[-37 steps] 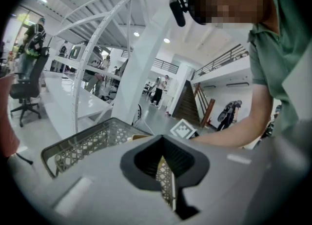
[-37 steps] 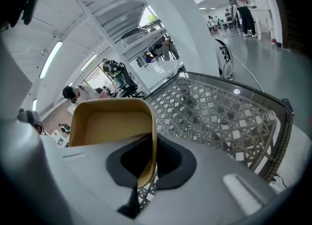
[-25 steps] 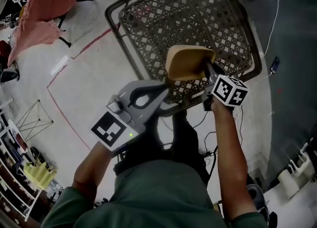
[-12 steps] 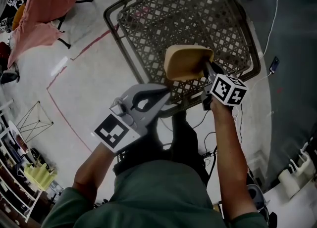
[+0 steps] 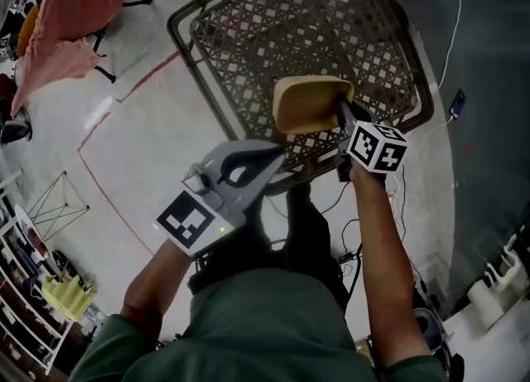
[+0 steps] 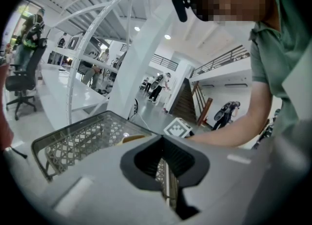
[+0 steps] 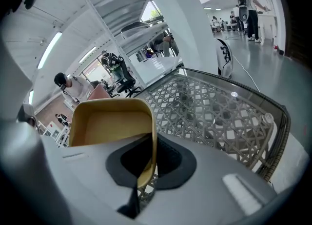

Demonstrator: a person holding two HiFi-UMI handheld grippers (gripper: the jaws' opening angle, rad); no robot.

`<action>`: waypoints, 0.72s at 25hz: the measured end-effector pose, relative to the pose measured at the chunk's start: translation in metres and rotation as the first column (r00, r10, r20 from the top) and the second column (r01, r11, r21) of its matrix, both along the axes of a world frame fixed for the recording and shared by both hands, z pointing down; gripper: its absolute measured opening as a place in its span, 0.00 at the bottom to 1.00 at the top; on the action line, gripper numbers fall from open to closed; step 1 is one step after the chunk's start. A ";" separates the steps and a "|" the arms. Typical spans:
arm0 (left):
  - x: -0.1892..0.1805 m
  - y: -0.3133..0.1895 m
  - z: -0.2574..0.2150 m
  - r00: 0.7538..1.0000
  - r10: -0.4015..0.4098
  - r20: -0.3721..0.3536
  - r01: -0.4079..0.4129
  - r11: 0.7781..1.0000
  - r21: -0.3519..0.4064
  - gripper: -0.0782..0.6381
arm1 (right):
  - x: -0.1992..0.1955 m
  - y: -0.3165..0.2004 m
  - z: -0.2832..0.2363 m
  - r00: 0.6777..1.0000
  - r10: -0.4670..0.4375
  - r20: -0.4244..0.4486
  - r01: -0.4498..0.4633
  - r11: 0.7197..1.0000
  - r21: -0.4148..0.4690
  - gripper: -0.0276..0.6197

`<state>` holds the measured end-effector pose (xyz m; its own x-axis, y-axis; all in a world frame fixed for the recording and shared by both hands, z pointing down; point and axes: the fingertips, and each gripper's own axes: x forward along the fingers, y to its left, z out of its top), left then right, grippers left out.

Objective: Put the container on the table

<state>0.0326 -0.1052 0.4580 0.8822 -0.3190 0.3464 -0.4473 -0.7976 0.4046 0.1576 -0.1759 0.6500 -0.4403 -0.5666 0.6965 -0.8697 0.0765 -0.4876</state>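
Lattice surface (image 5: 273, 32) sits under the tan container (image 5: 308, 103), with the right gripper (image 5: 340, 112) pinching one thin side wall. Looks light and stiff, maybe plastic, so a rim grip seems fine. Meanwhile the left gripper (image 5: 272, 155) is pressed together, empty.

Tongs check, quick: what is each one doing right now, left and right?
Left tongs: closed, nothing between them.
Right tongs: closed on the wall of the tan container.
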 end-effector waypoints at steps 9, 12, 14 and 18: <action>-0.011 0.003 0.003 1.000 -0.019 0.008 0.019 1.000 0.000 0.11 | -0.001 0.006 0.009 0.999 -0.021 -0.048 0.021 1.000 -0.008 0.05; -0.016 0.003 0.003 1.000 -0.025 0.007 0.025 1.000 0.004 0.11 | -0.004 0.007 0.013 0.998 -0.026 -0.062 0.026 1.000 -0.014 0.05; -0.019 0.005 0.003 1.000 -0.028 0.005 0.028 1.000 0.006 0.11 | -0.006 0.008 0.017 0.997 -0.028 -0.073 0.027 0.999 -0.020 0.05; -0.026 0.010 0.004 0.999 -0.037 0.008 0.037 0.999 0.003 0.11 | -0.010 0.011 0.026 0.995 -0.031 -0.094 0.028 0.999 -0.031 0.05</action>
